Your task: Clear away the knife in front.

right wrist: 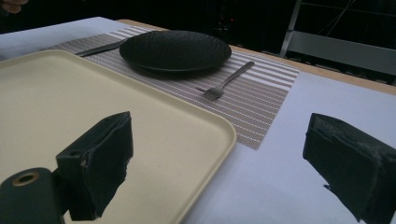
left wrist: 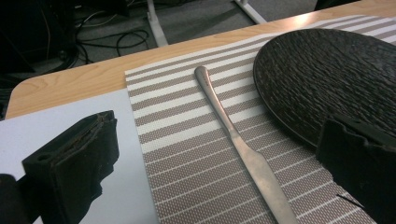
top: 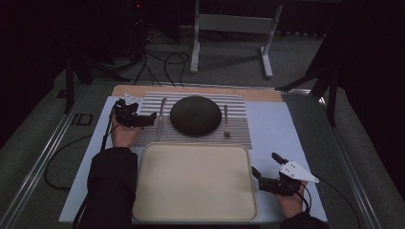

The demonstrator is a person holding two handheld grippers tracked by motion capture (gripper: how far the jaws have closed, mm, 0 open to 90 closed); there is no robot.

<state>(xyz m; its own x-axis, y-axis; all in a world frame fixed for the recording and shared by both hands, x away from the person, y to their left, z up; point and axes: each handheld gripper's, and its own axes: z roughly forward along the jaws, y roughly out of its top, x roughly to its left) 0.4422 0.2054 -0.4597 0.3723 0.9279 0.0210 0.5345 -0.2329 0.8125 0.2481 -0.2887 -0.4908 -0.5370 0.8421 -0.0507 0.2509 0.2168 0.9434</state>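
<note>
We noted black sleeves, black two-jaw grippers, left [top: 143, 118] and right [top: 265, 170], each topped by a grey three-cornered plate and trailing a dark cable.

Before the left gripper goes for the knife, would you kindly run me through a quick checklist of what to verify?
1. Left gripper open: ok, its jaws stand wide apart.
2. Knife between the jaws: ok in the left gripper view, it lies flat on the striped placemat, untouched.
3. Knife clear of the dark plate: ok, a strip of placemat shows between them.
4. Right gripper out of the way: ok, open, beside the tray's right edge.
5. Tray free to receive things: ok, nothing lies on it.
6. Jaw height above the knife: cannot tell.
</note>
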